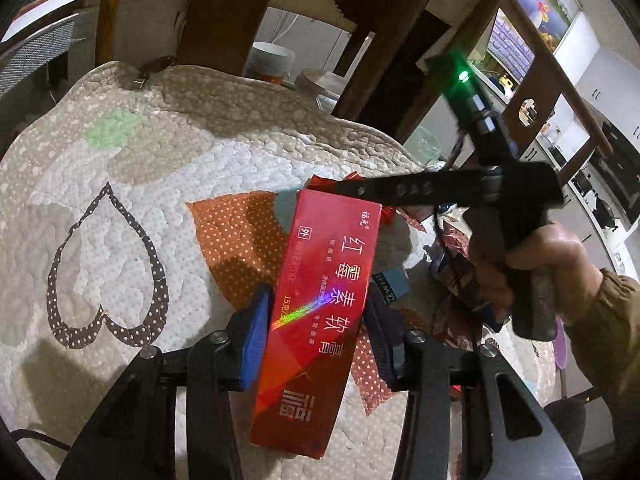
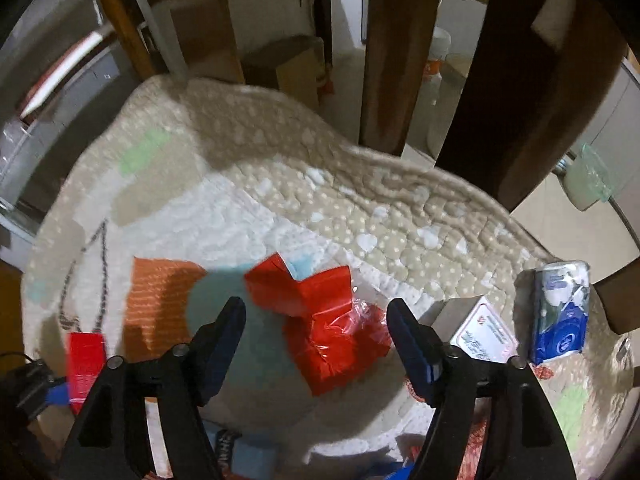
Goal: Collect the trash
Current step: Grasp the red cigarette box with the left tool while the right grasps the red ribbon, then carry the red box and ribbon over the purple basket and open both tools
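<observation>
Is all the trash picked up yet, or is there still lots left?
Not yet. No bin or bag shows, so nothing looks finished. In hand: the left gripper is clamped on the long red box. Next up: the right gripper is open above the crumpled red wrapper on the quilted cushion. Still lying there: a small white box and a blue tissue pack.

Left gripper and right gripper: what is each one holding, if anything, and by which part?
The left gripper clamps the long red box across its long sides, around mid-length. The right gripper holds nothing; its jaws stand open above the crumpled red wrapper.
</observation>
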Demonstrator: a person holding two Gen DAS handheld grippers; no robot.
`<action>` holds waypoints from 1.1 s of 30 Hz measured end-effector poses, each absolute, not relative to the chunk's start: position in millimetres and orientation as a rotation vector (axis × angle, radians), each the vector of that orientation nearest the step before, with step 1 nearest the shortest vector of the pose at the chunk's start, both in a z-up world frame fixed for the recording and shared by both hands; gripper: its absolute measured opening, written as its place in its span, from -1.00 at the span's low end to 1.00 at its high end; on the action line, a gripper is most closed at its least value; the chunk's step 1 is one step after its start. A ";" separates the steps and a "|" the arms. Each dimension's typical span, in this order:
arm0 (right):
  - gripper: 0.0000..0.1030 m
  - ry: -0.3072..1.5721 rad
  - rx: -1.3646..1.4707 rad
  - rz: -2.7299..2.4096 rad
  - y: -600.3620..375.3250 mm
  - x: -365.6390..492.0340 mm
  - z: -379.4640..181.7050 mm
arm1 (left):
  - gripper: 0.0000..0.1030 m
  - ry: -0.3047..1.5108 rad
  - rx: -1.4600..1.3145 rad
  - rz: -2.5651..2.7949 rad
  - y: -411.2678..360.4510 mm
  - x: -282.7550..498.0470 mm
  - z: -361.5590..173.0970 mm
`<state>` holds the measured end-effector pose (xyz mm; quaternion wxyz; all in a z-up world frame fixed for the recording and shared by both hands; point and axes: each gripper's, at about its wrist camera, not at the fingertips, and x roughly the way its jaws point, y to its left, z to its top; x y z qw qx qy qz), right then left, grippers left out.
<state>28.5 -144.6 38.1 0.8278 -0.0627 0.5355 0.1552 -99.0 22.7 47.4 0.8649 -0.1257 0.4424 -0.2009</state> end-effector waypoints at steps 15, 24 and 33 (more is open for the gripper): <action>-0.59 1.071 -0.123 0.363 -146.5 -8.8 60.9 | -0.18 0.897 -0.288 -0.373 24.2 -109.8 67.9; -0.59 0.979 0.025 0.369 -198.7 -62.3 98.3 | -0.20 0.866 -0.218 -0.385 -5.7 -127.8 96.4; -0.59 0.859 0.179 0.304 -294.4 -127.8 127.7 | -0.20 0.829 -0.154 -0.453 -56.0 -145.9 128.8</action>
